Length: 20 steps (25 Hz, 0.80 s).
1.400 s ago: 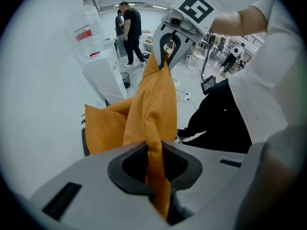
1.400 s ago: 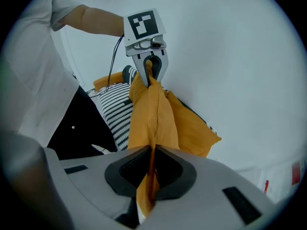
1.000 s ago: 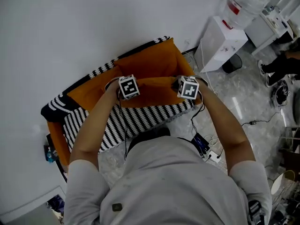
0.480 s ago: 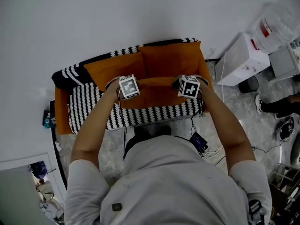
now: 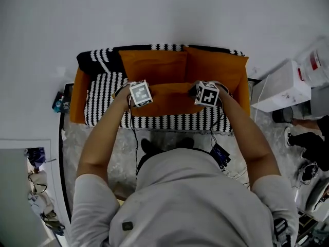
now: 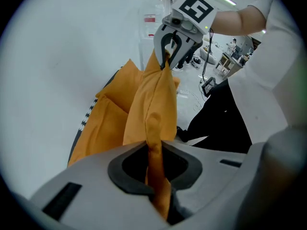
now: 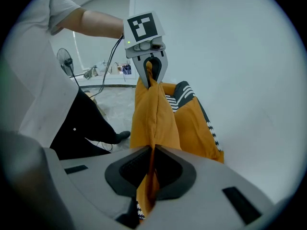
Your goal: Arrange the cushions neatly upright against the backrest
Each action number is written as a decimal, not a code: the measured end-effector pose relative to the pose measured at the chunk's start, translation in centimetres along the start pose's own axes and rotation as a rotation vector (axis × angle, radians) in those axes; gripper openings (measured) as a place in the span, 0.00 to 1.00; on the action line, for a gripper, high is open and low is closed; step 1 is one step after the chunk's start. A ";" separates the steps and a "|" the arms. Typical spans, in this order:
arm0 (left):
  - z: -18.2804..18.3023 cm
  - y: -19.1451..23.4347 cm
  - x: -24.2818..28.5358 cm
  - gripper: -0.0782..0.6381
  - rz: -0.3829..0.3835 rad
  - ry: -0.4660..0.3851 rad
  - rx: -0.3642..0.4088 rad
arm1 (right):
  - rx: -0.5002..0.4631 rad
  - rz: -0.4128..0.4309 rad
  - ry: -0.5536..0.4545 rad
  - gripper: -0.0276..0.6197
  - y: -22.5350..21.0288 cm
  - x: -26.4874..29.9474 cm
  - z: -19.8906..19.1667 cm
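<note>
A striped black-and-white sofa (image 5: 108, 94) with orange sides stands against the white wall. Two orange cushions (image 5: 153, 66) (image 5: 217, 68) lean upright against its backrest. A third orange cushion (image 5: 172, 101) hangs stretched between my two grippers above the seat. My left gripper (image 5: 140, 94) is shut on its left corner, and the fabric runs pinched through the jaws (image 6: 154, 176). My right gripper (image 5: 206, 94) is shut on the opposite corner (image 7: 151, 171). Each gripper view shows the other gripper (image 6: 168, 56) (image 7: 151, 73) clamped on the cushion's (image 6: 151, 109) far end.
A white cabinet (image 5: 281, 89) stands right of the sofa with a water jug (image 5: 318, 66) beyond it. Cables and a small device (image 5: 221, 156) lie on the floor by my right leg. A blue bottle (image 5: 57, 102) sits left of the sofa. Someone's legs (image 5: 308, 143) show at far right.
The head view has swung round, so the sofa now sits level and square in front instead of slanted. Both grippers keep their hold on the cushion in the same spot.
</note>
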<state>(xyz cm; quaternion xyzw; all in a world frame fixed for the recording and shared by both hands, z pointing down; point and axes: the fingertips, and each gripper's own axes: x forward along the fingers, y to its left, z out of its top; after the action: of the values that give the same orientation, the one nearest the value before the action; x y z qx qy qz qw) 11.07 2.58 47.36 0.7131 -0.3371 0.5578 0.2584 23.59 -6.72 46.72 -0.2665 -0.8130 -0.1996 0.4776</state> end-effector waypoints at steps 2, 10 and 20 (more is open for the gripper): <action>-3.0 0.0 -0.9 0.18 0.007 -0.005 -0.021 | -0.017 0.011 0.001 0.11 0.3 1.1 2.7; -14.6 0.6 -3.9 0.18 0.011 -0.025 -0.059 | -0.063 0.029 0.018 0.11 1.4 6.3 13.6; -26.8 2.6 -7.7 0.18 0.027 -0.057 -0.067 | -0.072 0.016 0.021 0.10 1.6 12.2 25.4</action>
<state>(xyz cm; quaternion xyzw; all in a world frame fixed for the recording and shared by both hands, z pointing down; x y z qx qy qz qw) -8.73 22.40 46.43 0.7150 -0.3721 0.5293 0.2650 2.73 12.19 45.81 -0.2880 -0.7980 -0.2278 0.4779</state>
